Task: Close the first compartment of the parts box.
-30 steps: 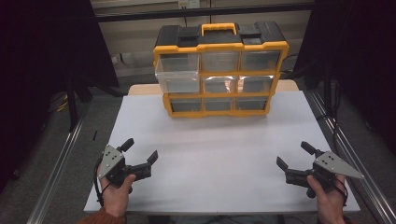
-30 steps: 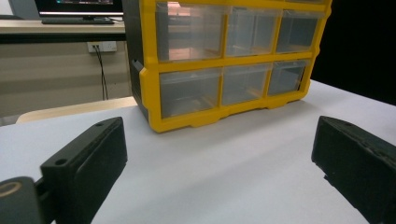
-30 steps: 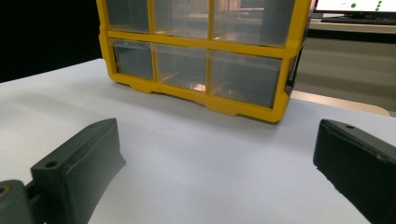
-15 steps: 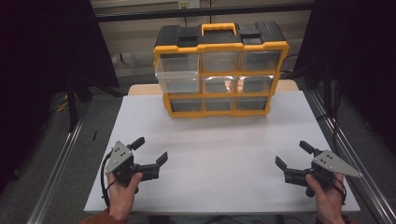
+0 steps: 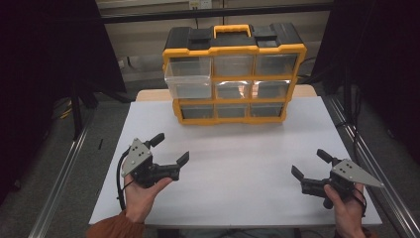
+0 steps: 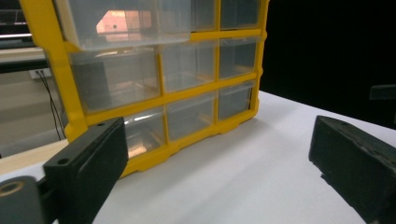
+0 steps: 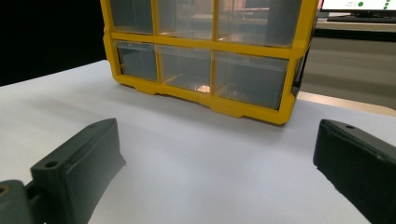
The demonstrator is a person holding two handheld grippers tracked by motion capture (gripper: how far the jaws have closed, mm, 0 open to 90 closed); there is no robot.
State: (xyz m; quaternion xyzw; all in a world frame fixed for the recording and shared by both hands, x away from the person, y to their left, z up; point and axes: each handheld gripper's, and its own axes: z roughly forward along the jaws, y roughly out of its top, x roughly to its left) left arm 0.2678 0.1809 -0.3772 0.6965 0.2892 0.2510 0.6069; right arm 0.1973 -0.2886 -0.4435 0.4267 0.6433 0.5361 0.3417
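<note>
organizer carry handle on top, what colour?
Yellow-orange, like the frame; the handle on the nine-drawer clear-fronted plastic organizer sits between black lid panels. Shows best in the high view.

From above our side we look forward and down over the white table (image 5: 233,168). Our two gripper cameras sit low near its surface, both facing the yellow drawer cabinet (image 5: 233,74), their shared sight.

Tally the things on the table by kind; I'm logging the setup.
Organizer: 1
Clear drawers in it: 9, the top left one pulled out
Tongs: 2, left and right, both open and empty
Total: 12
</note>
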